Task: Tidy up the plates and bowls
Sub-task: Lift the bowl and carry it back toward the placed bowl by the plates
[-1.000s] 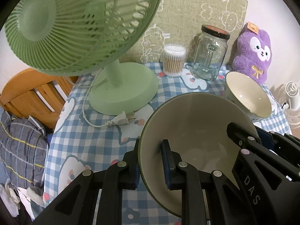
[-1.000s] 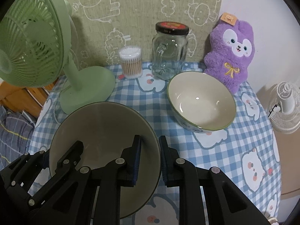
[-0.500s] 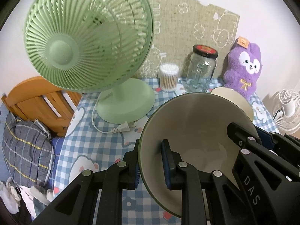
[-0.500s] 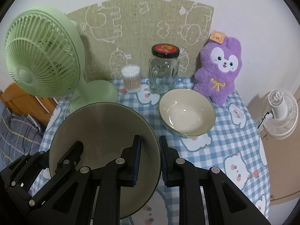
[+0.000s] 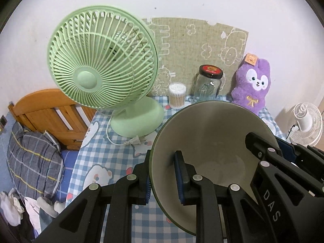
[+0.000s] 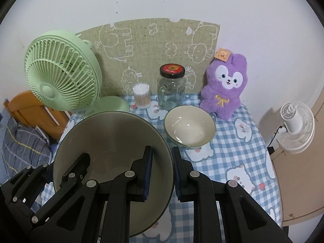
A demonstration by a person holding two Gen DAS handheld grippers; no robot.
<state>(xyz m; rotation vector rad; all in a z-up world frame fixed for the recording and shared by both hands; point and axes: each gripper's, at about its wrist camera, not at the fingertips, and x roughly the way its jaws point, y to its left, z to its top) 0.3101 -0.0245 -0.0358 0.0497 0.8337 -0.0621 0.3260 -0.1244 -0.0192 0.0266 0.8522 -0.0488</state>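
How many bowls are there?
2. One big bowl is held up by both grippers, the left gripper and the right gripper, each clamping its rim. The other bowl sits on the checked tablecloth, near the glass jar. Others may be hidden.

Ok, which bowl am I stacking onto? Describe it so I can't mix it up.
Start at the blue checked tablecloth and look toward the back wall, to the purple plush rabbit. Just in front of it, beside the glass jar, sits the free bowl: cream inside, dark green rim, resting on the cloth. The held bowl is gripped at its rim by both grippers.
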